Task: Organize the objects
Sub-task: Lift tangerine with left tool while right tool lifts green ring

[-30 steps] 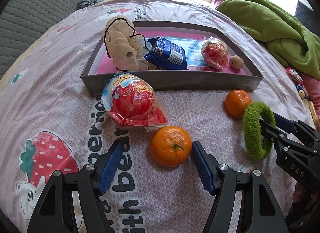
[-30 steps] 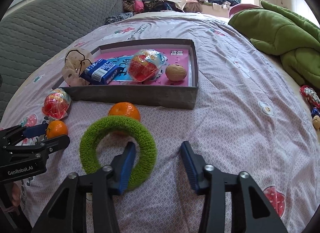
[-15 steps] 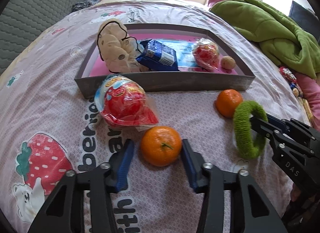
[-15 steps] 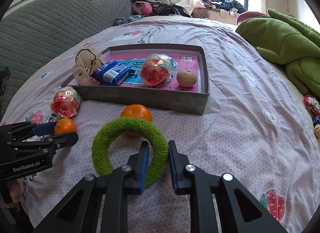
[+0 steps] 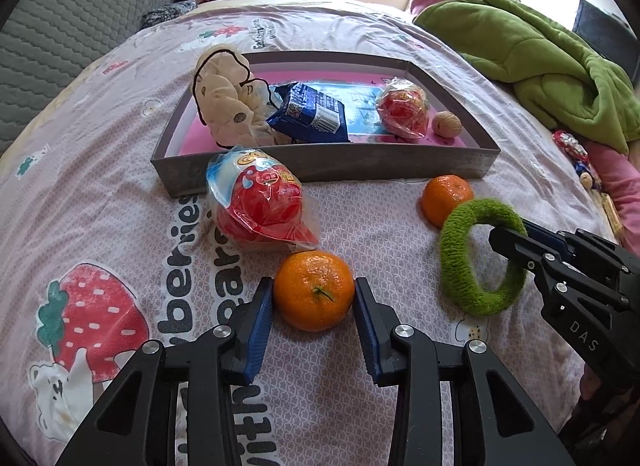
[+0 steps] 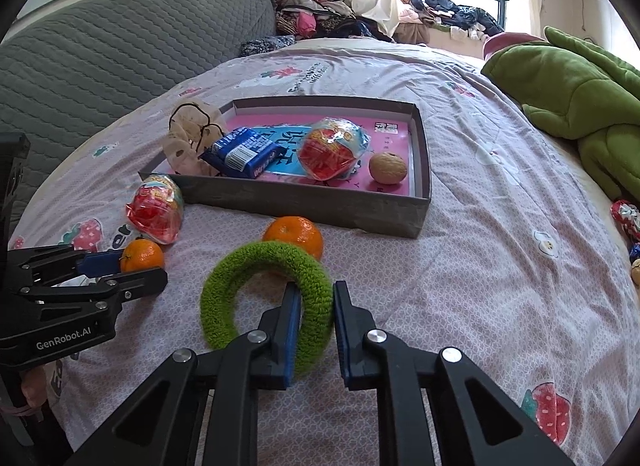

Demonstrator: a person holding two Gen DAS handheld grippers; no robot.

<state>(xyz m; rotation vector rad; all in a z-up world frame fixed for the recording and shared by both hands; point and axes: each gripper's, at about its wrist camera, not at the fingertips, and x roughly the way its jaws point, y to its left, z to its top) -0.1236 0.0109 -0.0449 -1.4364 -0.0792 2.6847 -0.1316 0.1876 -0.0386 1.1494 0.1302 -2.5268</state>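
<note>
My left gripper (image 5: 313, 296) is shut on an orange mandarin (image 5: 314, 290) resting on the bedspread; it shows from the side in the right wrist view (image 6: 142, 256). My right gripper (image 6: 314, 300) is shut on the rim of a fuzzy green ring (image 6: 256, 290) and holds it upright; the ring also shows in the left wrist view (image 5: 476, 256). A second mandarin (image 6: 294, 236) lies behind the ring. A red snack bag (image 5: 256, 201) lies before the grey tray (image 5: 320, 163), which holds a plush toy (image 5: 228, 95), a blue packet (image 5: 310, 113), another red snack bag (image 5: 402, 107) and a walnut (image 5: 448, 123).
A green blanket (image 5: 540, 53) is heaped at the right of the bed. A grey quilted headboard (image 6: 100, 53) rises on the left. Clothes (image 6: 320, 13) are piled at the far end. Small wrapped things (image 6: 626, 217) lie at the bed's right edge.
Both grippers have closed: the left one onto the mandarin, the right one onto the green ring's rim. The ring now stands lifted in the right gripper.
</note>
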